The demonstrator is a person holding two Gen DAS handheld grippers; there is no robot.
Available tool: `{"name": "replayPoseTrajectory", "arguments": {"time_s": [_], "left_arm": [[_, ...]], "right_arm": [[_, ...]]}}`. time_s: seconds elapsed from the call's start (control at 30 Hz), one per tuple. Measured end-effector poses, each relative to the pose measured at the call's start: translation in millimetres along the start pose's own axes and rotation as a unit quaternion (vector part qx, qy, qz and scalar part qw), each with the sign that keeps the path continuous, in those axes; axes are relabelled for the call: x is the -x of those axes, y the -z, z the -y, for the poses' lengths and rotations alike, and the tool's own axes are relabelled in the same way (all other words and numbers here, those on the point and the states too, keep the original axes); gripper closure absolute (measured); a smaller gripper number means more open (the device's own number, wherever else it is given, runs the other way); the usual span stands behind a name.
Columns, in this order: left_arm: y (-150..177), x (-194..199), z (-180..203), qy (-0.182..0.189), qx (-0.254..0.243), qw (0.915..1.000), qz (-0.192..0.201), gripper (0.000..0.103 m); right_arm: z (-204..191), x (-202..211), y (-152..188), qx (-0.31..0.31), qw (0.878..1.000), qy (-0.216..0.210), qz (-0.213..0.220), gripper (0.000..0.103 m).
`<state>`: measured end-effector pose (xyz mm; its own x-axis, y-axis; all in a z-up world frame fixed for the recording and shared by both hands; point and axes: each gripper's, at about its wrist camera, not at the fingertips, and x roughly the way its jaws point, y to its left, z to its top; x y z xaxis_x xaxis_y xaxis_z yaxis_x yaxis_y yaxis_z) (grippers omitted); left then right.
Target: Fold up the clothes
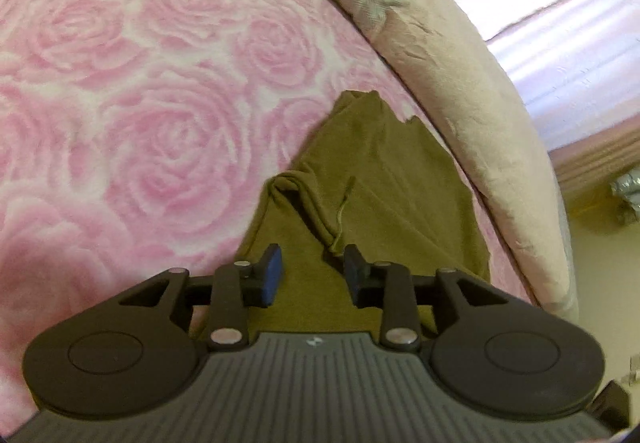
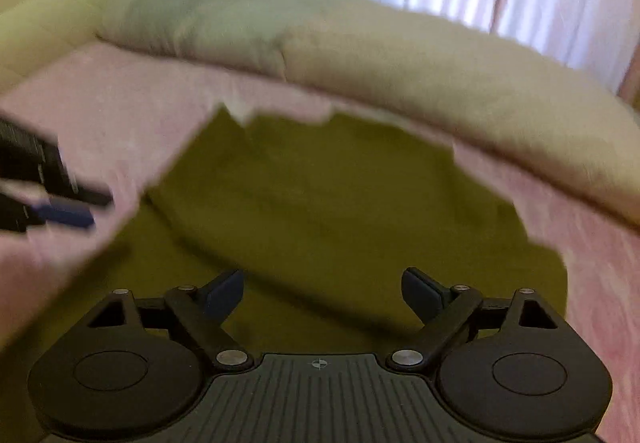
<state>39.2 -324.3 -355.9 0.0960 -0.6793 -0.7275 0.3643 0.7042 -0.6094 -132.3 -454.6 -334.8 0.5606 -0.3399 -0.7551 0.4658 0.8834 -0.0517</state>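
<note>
Olive garment (image 1: 360,179) runs lengthwise away from your left gripper (image 1: 313,270), half-open, empty; only that view shows its drawstring (image 1: 343,203). Your right gripper (image 2: 322,293) gapes wide, empty.

Matt olive knit garment (image 1: 372,171), plush blanket (image 1: 140,83)
</note>
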Motion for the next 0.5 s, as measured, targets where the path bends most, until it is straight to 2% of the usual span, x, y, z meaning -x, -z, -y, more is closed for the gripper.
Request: {"name": "replayPoseTrajectory", "arguments": {"time_s": [0.1,0.2,0.33,0.37,0.43,0.5], "left_arm": [[-1.7,-11.5,5.6,0.005,-0.019,0.9998,-0.005,0.072],[-4.3,-32.6,12.3,0.012,-0.030,0.9992,-0.023,0.067],[-3.5,-64.5,14.3,0.018,0.004,0.9978,-0.063,0.066],[-2.3,-68.2,13.9,0.023,0.017,0.9976,-0.064,0.070],[-0.8,-72.3,16.4,0.032,0.029,0.9973,-0.060,0.103],[-2.5,-64.1,31.1,0.042,-0.003,0.9983,-0.042,0.102]], "right_arm": [[36.7,8.6,32.0,-0.036,0.998,0.031,-0.029,0.013],[64.0,12.8,43.3,-0.067,0.995,0.058,-0.049,0.013],[100.3,18.5,58.4,-0.107,0.987,0.093,-0.076,0.013],[109.4,19.9,62.2,-0.117,0.984,0.102,-0.082,0.013],[115.6,21.4,68.1,-0.128,0.982,0.112,-0.083,0.013],[118.9,26.8,72.4,-0.131,0.981,0.122,-0.072,0.013]]}}
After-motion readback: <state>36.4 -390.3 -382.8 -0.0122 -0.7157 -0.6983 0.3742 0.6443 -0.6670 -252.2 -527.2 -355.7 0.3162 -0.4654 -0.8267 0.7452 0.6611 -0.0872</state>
